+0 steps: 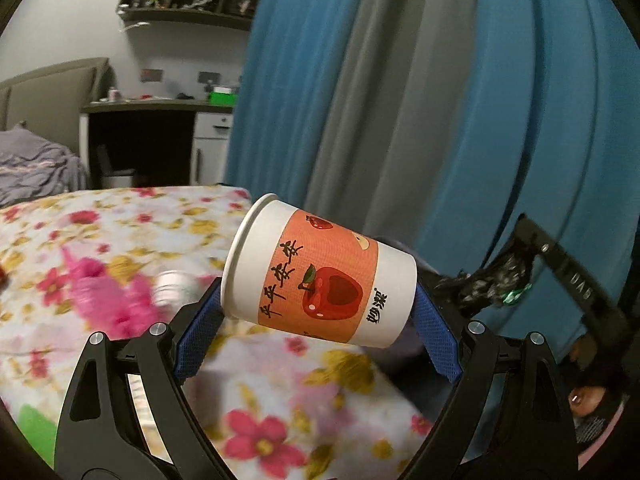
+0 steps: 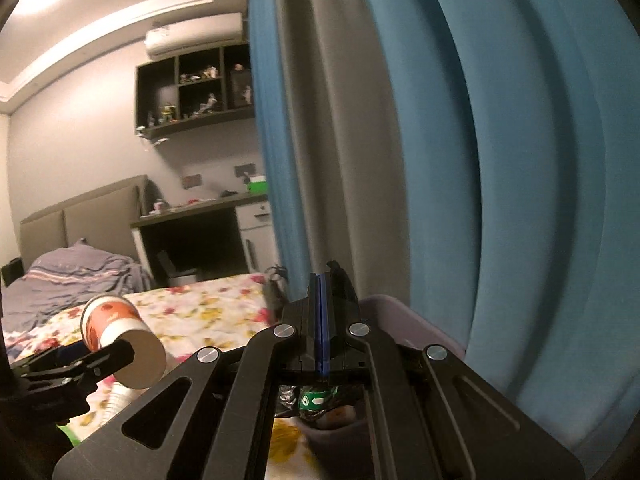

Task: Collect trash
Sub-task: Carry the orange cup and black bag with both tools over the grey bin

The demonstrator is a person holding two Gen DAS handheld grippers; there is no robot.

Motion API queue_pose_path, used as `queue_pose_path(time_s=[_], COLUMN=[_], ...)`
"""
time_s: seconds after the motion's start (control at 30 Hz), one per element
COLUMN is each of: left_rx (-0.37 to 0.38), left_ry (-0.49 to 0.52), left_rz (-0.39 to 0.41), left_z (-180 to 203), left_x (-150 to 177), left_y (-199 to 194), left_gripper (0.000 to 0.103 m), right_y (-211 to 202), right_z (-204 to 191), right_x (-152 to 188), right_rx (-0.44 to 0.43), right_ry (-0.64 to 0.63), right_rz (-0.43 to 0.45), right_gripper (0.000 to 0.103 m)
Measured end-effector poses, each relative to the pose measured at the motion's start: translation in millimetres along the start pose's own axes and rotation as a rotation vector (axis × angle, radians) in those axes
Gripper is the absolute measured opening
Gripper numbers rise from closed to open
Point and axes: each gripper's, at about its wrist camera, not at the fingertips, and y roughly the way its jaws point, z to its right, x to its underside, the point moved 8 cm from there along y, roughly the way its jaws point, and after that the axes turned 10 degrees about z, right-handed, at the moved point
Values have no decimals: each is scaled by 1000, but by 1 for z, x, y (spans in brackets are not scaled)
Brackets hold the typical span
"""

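Left gripper (image 1: 316, 300) pinches a paper cup (image 1: 320, 270) sideways, lifted above the flowered bedspread (image 1: 120, 240). Right gripper (image 2: 322, 320) is pressed together over a purple bin (image 2: 400, 316), a crumpled wrapper (image 2: 316, 400) seemingly caught near its fingers. Collection looks midway: the cup isn't binned, and something pink, too blurred to name, lies on the bedspread.

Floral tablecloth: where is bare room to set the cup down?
The floral tablecloth is bare below the paper cup held by the left tool, and toward its far edge by the blue curtain. It is crowded at left, around the blurred pink item.
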Motion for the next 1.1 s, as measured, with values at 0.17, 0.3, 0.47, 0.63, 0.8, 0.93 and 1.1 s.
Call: queue_pose_path(time_s=[0.17,0.3,0.47,0.63,0.8,0.93,1.1], left_rx=[55,75,79,110,132,146,162], left_ry=[6,3,-29,-65,-62,-59,-42], left_rz=[-30,-63,-110,-158,-194,-226,-249], left_z=[24,32,31,40,50,57,65], left_x=[7,16,30,45,57,67,76], left_y=[44,78,111,133,146,157,165], left_gripper=[87,87,87,87,87,87,87], right_y=[23,36,48,54,55,53,53], right_z=[14,22,33,40,46,50,54], right_x=[16,29,47,67,79,87,92], right_rx=[28,34,36,20,18,23,24], right_ry=[-1,16,29,62,81,86,100], right_rz=[-25,-50,-92,-150,-184,-208,-230], right_gripper=[1,1,1,1,1,1,1])
